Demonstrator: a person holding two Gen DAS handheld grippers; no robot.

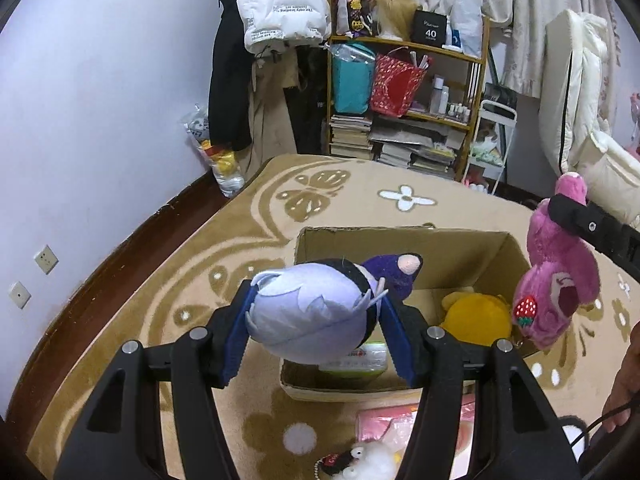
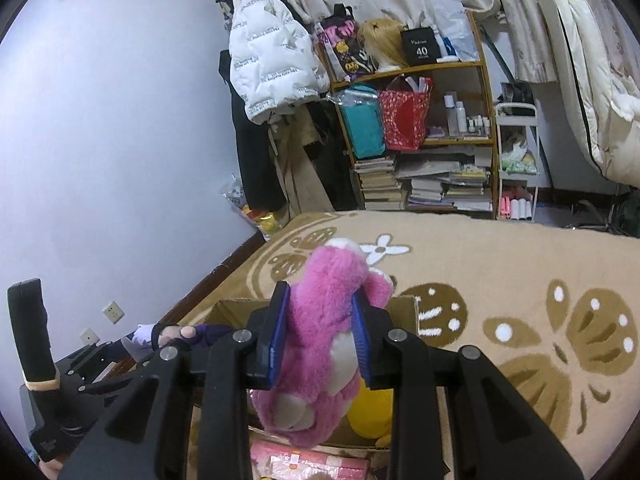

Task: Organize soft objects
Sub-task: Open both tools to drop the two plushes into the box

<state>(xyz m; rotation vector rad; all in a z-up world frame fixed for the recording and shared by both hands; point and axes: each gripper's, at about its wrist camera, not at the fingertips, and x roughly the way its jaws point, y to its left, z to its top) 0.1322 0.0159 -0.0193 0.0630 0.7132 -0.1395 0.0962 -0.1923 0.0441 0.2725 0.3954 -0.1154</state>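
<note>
Open cardboard box (image 1: 460,256) below – yellow plush (image 1: 476,314) inside, rug (image 1: 360,204) around

Each wrist camera sits close behind its own blue-padded fingers, the left one tilted down steeply over the cardboard box (image 1: 404,248), the right one flatter, and both face the bookshelf (image 2: 420,128) at 12 o'clock and share the flowered beige rug (image 1: 360,196).
</note>
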